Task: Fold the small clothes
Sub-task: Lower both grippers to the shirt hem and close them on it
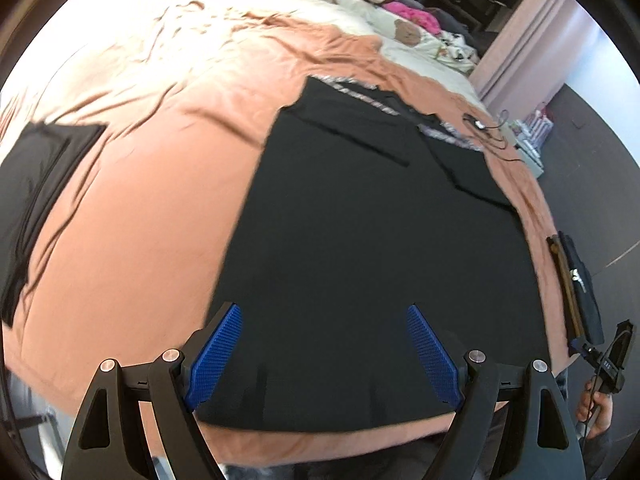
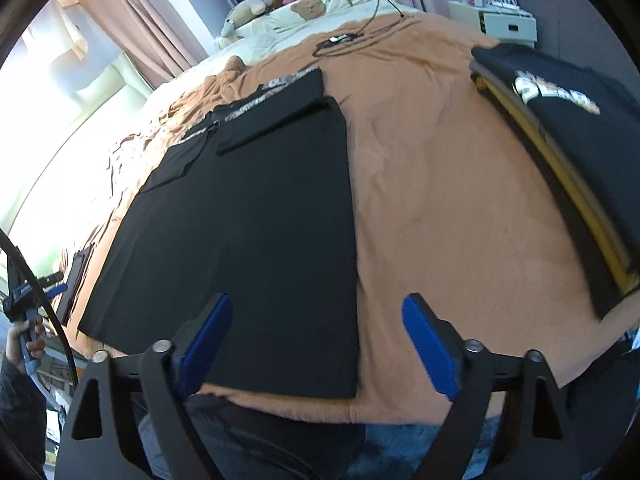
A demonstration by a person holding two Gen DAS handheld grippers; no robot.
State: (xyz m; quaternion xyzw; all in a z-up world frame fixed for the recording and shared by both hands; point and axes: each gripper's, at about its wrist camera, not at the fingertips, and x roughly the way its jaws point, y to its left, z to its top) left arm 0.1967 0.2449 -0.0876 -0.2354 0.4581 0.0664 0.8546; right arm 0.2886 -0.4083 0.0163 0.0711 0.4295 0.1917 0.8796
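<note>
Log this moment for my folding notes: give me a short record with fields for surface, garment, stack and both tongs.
surface: bed with an orange sheet
garment: black shirt lying flat, sleeves folded in
stack: folded clothes to the shirt's right, apart from it
left tongs: open above the shirt's near hem, holding nothing
right tongs: open over the shirt's near right corner, holding nothing
</note>
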